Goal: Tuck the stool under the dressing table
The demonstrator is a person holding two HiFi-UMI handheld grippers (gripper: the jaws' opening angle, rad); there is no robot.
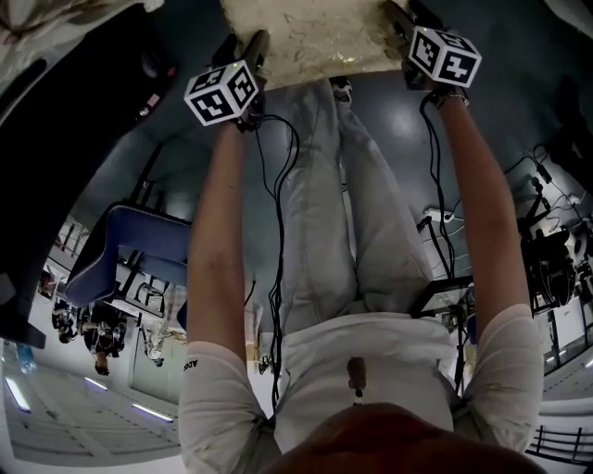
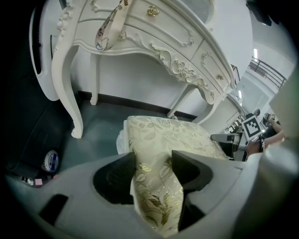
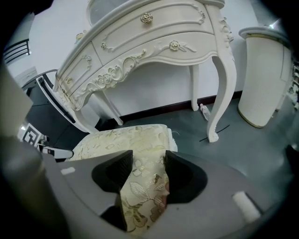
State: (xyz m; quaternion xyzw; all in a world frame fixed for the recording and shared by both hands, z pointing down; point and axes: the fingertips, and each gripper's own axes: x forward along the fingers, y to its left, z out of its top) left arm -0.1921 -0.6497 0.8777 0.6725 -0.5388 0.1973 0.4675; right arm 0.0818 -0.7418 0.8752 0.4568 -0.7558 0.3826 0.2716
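Note:
The stool [image 1: 315,37] has a cream cushion with a gold leaf pattern and stands on the dark floor at the top of the head view. My left gripper [image 1: 252,51] is shut on the cushion's left edge, and my right gripper [image 1: 403,23] is shut on its right edge. In the left gripper view the fabric [image 2: 173,135] is pinched between the jaws of the left gripper [image 2: 154,165]. The right gripper [image 3: 148,163] likewise pinches the cushion [image 3: 121,142]. The white carved dressing table [image 2: 154,46] [image 3: 140,46] stands just beyond the stool, with open floor between its curved legs.
A tall white bin [image 3: 266,79] stands right of the table. A small bottle [image 3: 204,112] lies by the table leg [image 3: 219,93]. A tape roll [image 2: 50,161] rests on the floor at left. A blue chair [image 1: 139,250] and cables [image 1: 278,231] are behind the person.

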